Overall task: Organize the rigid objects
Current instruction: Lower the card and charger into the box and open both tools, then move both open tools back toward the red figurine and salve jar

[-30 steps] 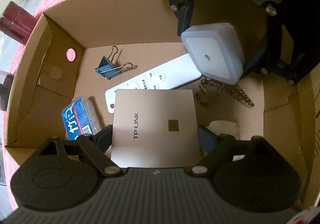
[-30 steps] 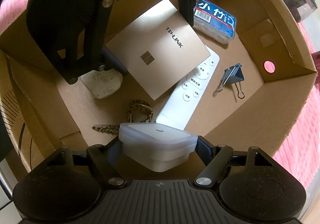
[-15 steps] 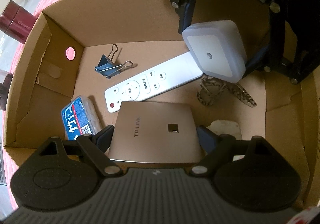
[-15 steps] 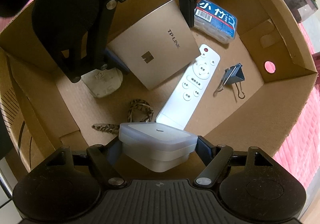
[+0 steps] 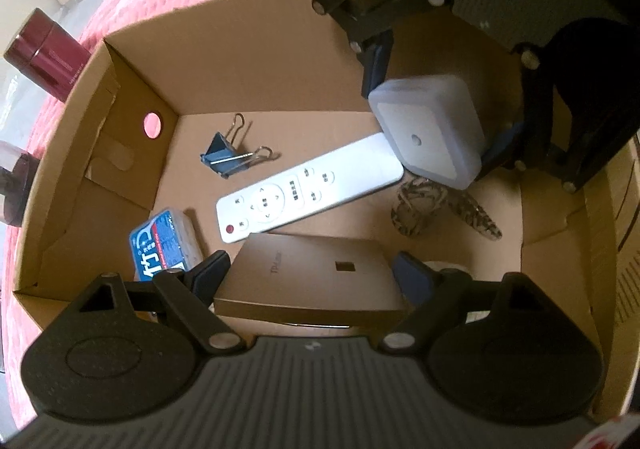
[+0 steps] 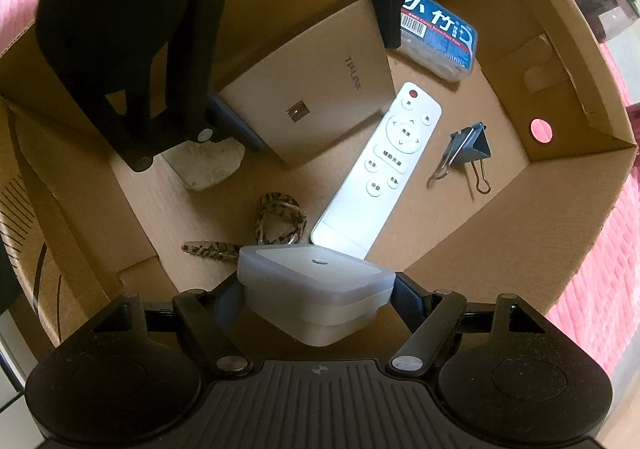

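Down inside the cardboard box (image 5: 248,61), left wrist view: my left gripper (image 5: 310,275) clamps the gold TP-LINK router (image 5: 320,281) low over the floor, just beside the white remote (image 5: 308,193) and the floss pick box (image 5: 164,245). I'd lower it flat, clear of both, before releasing.

Right wrist view: my right gripper (image 6: 316,289) pinches the white square night light (image 6: 316,285) above the leopard hair clip (image 6: 276,219). Best set it on bare cardboard near the binder clip (image 6: 468,149).

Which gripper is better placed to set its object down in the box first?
Probably left: the left gripper holds the gold TP-Link box low near the cardboard box floor, while the white cube in the right gripper hangs higher.
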### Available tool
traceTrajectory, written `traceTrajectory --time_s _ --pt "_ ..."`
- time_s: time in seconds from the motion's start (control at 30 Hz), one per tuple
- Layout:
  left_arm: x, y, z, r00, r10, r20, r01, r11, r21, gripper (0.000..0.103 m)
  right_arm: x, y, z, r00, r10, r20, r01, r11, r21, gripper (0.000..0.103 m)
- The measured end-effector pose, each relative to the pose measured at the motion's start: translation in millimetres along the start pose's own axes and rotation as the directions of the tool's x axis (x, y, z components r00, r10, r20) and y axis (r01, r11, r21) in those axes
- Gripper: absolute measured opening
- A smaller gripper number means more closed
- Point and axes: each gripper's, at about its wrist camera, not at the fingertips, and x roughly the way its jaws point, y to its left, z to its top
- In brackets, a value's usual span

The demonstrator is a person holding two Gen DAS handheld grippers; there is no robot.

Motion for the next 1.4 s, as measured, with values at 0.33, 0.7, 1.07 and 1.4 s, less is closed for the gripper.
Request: traceTrajectory --time_s 0.33,0.7,1.07,1.4 --pt "-21 -4 -1 0.998 0.005 0.060 -0.005 1.000 -0.002 0.086 0 2 2 1.000 -0.014 -0.015 0.014 1.000 -0.008 0.074" --pt "-56 -4 -19 0.988 0.020 0.155 -0.008 0.997 -0.078 0.086 -14 3 1 0.998 -0.054 -0.016 0.054 0.999 -0.011 0.074" --pt "-103 -1 -50 0.965 0.066 0.253 -0.015 0.980 -0.199 0.086 -44 9 -8 0.994 -0.105 0.016 0.105 0.994 0.027 0.074" --pt "-137 -4 -95 0.949 0.102 0.299 0.000 0.946 -0.324 0.086 -87 22 -19 0.982 -0.151 0.113 0.136 0.982 0.133 0.074"
